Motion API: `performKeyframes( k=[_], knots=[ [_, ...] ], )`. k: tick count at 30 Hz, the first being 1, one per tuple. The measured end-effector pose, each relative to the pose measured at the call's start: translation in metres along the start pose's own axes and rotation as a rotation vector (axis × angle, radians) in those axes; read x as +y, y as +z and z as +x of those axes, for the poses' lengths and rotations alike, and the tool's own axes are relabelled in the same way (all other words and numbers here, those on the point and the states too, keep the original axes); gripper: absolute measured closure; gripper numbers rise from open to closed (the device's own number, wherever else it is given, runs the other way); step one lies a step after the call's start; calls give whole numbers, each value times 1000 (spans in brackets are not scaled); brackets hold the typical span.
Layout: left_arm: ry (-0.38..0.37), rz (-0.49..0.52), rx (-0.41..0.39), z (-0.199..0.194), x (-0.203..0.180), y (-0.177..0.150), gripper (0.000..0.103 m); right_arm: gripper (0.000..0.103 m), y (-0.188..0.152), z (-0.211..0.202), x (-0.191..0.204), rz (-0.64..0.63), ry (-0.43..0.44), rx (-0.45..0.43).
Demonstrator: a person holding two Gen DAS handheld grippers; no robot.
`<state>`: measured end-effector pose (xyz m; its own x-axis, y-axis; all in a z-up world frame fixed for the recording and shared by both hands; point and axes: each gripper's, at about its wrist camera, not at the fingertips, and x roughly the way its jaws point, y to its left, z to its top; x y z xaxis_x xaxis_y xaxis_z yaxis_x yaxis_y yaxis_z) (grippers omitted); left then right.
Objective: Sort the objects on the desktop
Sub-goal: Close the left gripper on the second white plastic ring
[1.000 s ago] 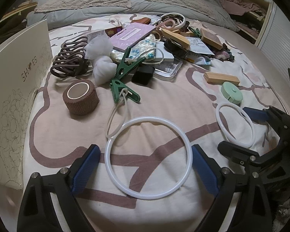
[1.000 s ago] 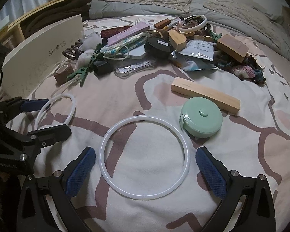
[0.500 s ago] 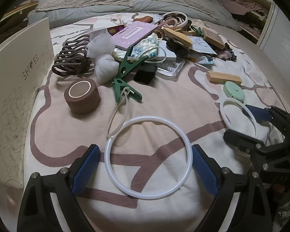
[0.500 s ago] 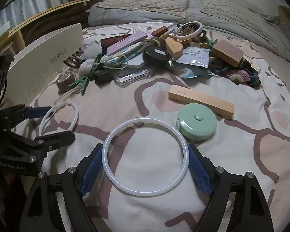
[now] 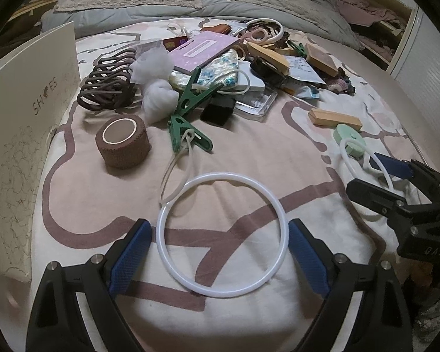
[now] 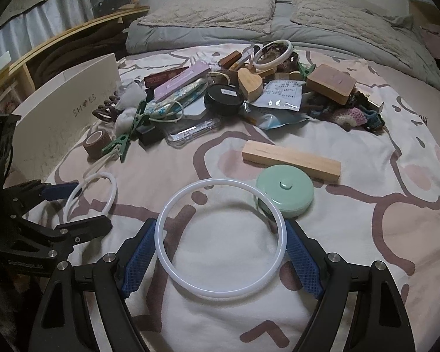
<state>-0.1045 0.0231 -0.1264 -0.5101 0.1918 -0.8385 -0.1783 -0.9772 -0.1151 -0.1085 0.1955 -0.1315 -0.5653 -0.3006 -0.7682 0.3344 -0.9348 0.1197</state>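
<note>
- Right gripper: jaws closed against the outer rim of a white ring, gripped from both sides and lifted over the blanket, partly overlapping a green tape measure.
- Left gripper: jaws spread wide around a second white ring, lying flat on the blanket, pads just clear of the rim.

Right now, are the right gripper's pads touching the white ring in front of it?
Touching. In the right wrist view both blue pads press the white ring's outer edge, left and right, with no gap showing.

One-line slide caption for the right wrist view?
Right gripper fingers closed on a white ring beside a green tape measure.
</note>
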Motion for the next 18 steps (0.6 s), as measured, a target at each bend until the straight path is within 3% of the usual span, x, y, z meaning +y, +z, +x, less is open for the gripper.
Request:
performKeyframes(
  k=[4, 18],
  knots=[
    [-4, 0, -11, -2, 0, 1, 18, 18, 0, 1, -1, 3, -9, 6],
    [-25, -28, -34, -9, 3, 5, 18, 18, -2, 3, 3, -13, -17, 10]
  ],
)
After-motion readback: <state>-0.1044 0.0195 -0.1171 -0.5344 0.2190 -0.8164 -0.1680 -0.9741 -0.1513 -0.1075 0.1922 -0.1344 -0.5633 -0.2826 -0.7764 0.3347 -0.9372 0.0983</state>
